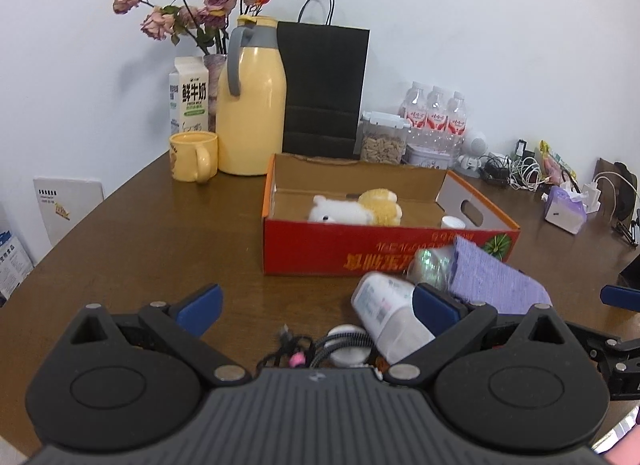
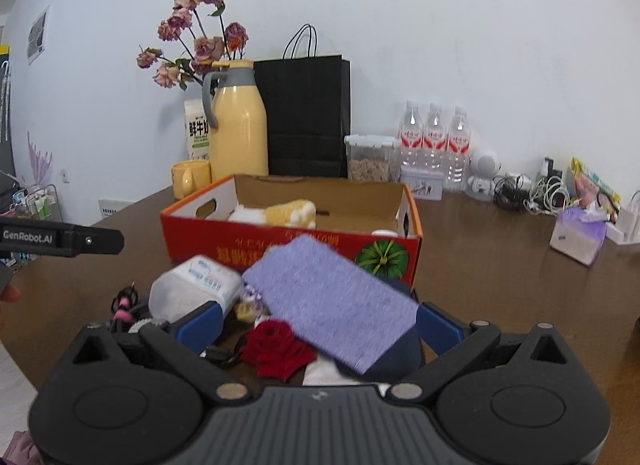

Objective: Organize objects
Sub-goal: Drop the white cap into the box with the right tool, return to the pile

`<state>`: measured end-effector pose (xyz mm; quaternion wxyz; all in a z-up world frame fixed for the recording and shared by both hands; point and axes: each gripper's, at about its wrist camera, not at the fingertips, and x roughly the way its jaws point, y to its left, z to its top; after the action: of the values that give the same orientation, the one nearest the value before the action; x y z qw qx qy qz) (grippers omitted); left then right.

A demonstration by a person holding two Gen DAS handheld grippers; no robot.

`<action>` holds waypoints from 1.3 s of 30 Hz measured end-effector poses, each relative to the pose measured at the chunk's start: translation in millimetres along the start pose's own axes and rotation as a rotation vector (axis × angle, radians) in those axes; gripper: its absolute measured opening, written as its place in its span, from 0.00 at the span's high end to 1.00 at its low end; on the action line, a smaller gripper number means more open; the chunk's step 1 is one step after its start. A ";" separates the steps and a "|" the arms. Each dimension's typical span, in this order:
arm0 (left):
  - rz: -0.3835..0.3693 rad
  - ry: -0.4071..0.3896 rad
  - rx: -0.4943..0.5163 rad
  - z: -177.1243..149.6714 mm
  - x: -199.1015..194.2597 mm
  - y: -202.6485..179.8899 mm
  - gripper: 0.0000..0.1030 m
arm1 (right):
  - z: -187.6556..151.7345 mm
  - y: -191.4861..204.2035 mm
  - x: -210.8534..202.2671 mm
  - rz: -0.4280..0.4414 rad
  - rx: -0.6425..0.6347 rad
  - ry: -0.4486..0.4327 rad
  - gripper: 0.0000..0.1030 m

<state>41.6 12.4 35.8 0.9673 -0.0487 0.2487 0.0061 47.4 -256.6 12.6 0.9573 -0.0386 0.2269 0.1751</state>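
A red cardboard box (image 1: 304,249) (image 2: 192,237) stands open mid-table with a white and yellow plush toy (image 1: 352,211) (image 2: 288,213) and a small white lid (image 1: 454,221) inside. In front of it lies a pile: a white bottle (image 1: 384,305) (image 2: 196,285) on its side, a purple cloth (image 1: 492,277) (image 2: 328,297) over a navy object, a red fabric rose (image 2: 276,347) and tangled cables (image 1: 292,349). My left gripper (image 1: 318,309) is open, its right finger beside the bottle. My right gripper (image 2: 319,325) is open around the cloth and rose, with nothing gripped.
Along the back wall stand a yellow mug (image 1: 194,157), a yellow thermos (image 1: 252,105), a milk carton (image 1: 190,97), dried roses, a black paper bag (image 1: 324,89), a seed jar (image 1: 382,137) and three water bottles (image 1: 436,113). Chargers, cables and a tissue pack (image 2: 576,237) sit at the right.
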 end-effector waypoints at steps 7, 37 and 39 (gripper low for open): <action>0.006 0.029 -0.014 -12.6 -1.9 6.5 0.00 | -5.2 7.5 0.2 0.013 -0.006 0.014 0.00; 0.046 0.132 -0.045 -25.5 27.5 22.9 0.00 | -14.9 -30.5 53.4 -0.079 -0.028 0.129 0.02; 0.042 0.136 -0.040 -25.9 28.5 21.0 0.00 | -17.5 -34.5 56.6 -0.083 -0.025 0.145 0.04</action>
<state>53.4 30.4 -2.3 0.9468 -0.0631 0.3145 0.0282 99.5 -273.6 -28.6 0.9442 -0.0725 0.2918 0.1346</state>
